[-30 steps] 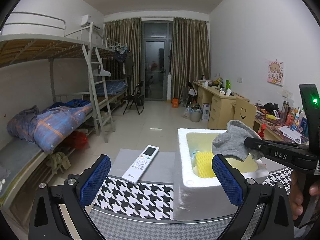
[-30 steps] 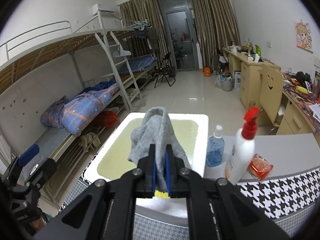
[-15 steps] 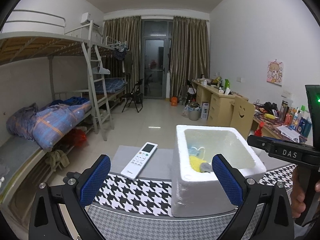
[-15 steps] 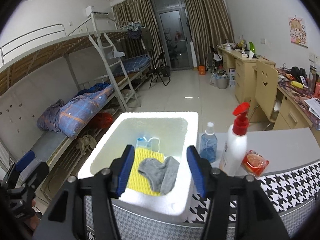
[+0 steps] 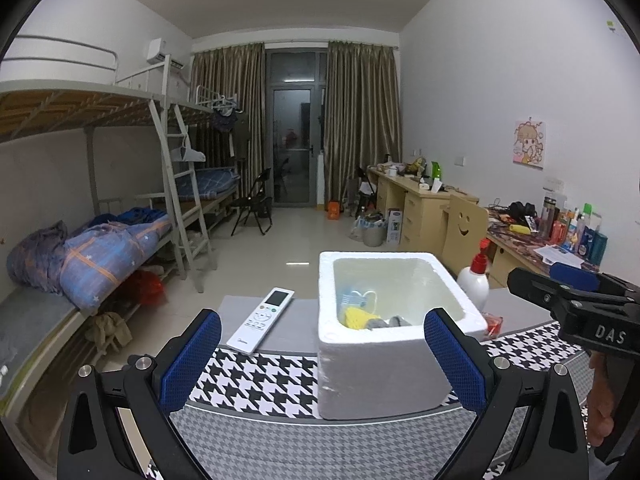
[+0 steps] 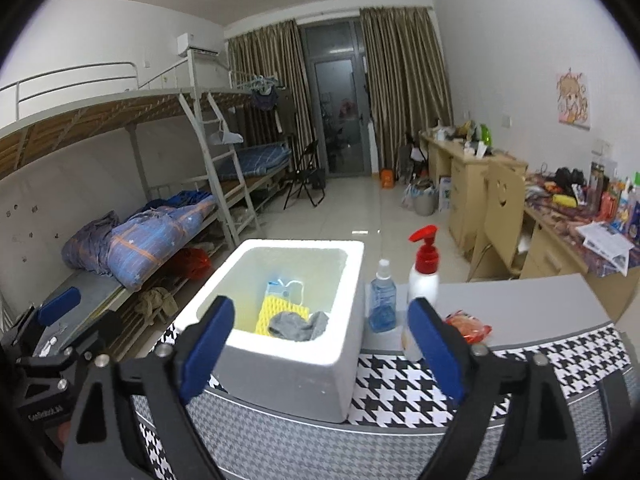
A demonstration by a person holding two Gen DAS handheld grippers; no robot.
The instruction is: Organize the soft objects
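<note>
The right gripper (image 6: 320, 340) has its jaws opening with nothing pressed between the blue pads (image 6: 208, 340); past them the grey sock (image 6: 298, 326) lies released inside the white foam box (image 6: 280, 368), draped over a yellow sponge (image 6: 276, 312) with a blue-and-white packet (image 6: 280, 290) behind it. The left gripper (image 5: 320, 356) hangs spread and empty in front of the same box; a white remote (image 5: 262, 318) lies to the box's left on the grey table (image 6: 520, 304), apart from it. On the box's other side stand a small blue bottle (image 6: 383, 300) and a red-capped pump bottle (image 6: 424, 276), with an orange packet (image 6: 468, 326) just beside them; the houndstooth cloth (image 6: 400, 392) runs along the near edge.
</note>
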